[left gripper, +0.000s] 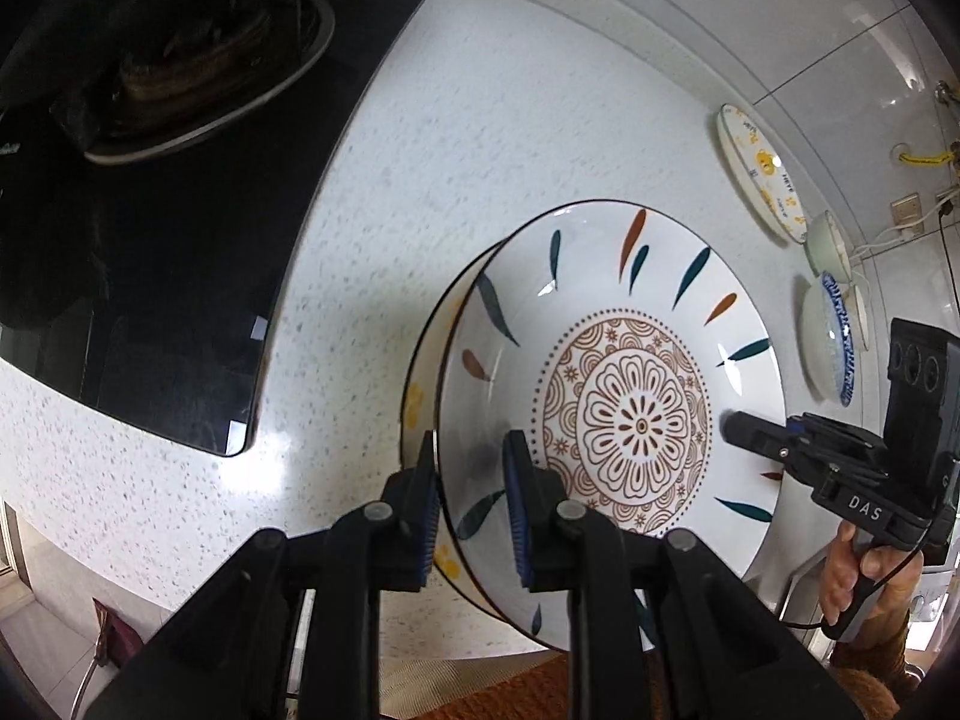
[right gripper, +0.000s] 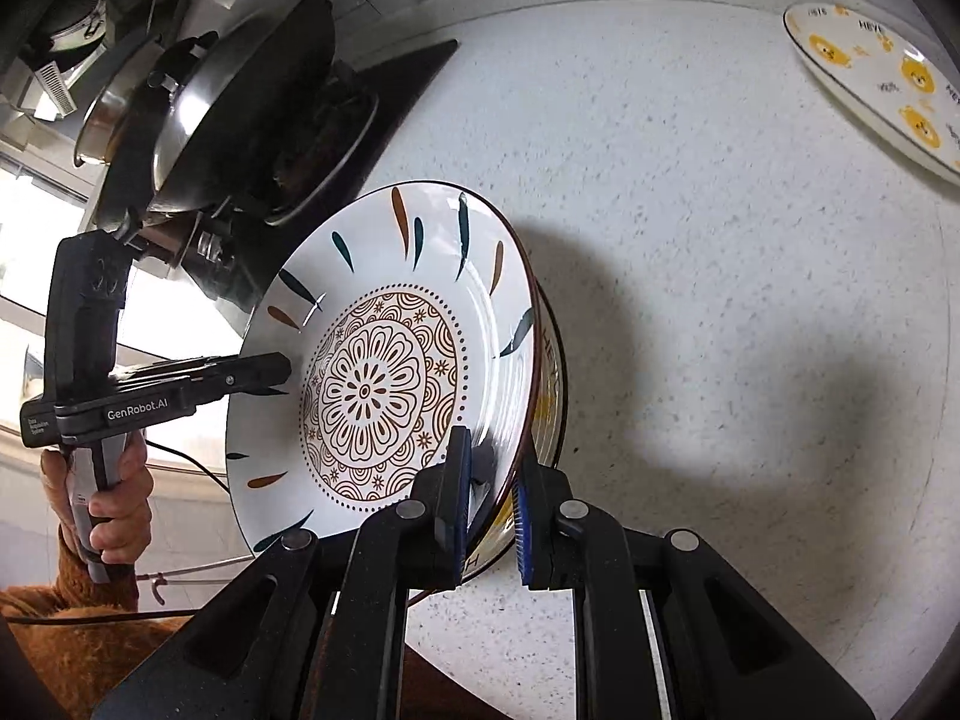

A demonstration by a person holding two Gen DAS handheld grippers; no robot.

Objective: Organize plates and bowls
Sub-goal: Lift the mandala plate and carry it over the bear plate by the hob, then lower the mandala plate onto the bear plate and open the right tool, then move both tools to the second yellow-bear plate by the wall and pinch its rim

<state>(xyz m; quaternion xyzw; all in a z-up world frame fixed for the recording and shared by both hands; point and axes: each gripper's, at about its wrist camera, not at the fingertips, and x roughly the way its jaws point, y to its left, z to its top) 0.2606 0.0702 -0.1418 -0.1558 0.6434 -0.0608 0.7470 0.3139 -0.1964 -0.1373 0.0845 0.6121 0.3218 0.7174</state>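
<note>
- Left tongs — pads astride the near rim of the patterned plate, apparently clamped
- Right tongs — likewise on the opposite rim
- Plate sits on a yellow-printed plate on the bench, between both tongs, equally near

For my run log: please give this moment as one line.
left gripper: straddles mandala plate rim | right gripper: straddles opposite rim | beneath: yellow-print plate | bear plate: apart on counter
</note>
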